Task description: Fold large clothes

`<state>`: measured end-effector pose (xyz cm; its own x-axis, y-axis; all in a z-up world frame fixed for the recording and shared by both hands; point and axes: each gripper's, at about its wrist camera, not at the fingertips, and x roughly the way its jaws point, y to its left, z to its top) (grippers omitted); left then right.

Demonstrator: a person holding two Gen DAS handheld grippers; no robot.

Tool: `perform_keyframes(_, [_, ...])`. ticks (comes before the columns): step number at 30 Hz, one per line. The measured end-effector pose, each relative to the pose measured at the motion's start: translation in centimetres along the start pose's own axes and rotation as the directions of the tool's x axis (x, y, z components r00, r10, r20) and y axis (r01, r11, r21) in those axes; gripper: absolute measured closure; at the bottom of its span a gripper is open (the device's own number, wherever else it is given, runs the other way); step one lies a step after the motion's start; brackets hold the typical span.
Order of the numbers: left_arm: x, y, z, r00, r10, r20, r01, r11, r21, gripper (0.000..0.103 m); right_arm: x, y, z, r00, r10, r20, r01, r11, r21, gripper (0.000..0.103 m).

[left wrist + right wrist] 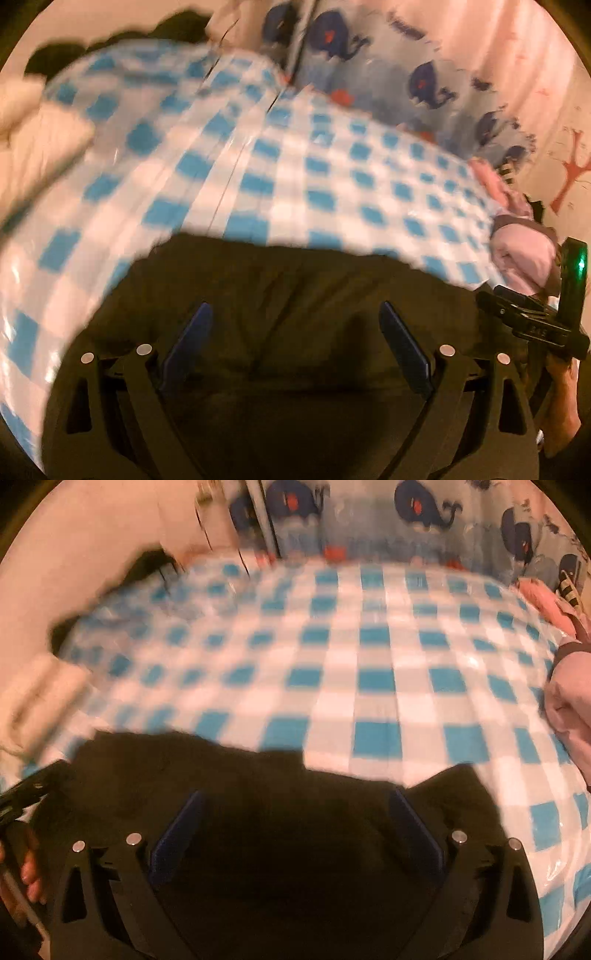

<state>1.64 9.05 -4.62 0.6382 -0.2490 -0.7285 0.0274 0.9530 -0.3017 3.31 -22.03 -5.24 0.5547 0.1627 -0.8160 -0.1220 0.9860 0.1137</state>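
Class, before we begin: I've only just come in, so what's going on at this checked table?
A person holds a gripper in each hand over a dark garment lying on the blue-and-white checked cover. Both the left gripper and the right gripper are open, fingers spread above the cloth, gripping nothing. Folded white cloth and pink clothes sit at the sides.

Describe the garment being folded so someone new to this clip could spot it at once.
Start from the blue-and-white checked cover that spans the surface. At its near edge, under both open grippers, lies a dark garment. It is the only plain dark piece there; the pink clothes sit at the right edge, the white folded item at the left.
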Motion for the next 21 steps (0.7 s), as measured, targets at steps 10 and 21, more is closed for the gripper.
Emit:
perform_keyframes(10, [0.2,1.8,-1.5,0.999,-0.037,-0.019,0.035,0.997,-0.071,0.015,3.0,-0.1,-1.4,0.995,0.024,-0.1,-0.024,1.0,-0.001,0.007])
perform_keyframes(21, [-1.0,6.9,-2.8,0.999,-0.014,0.034,0.019,0.989,-0.15,0.015,0.0,-11.9,-6.7,0.999,0.008,0.035,-0.019,0.951,0.31,0.007])
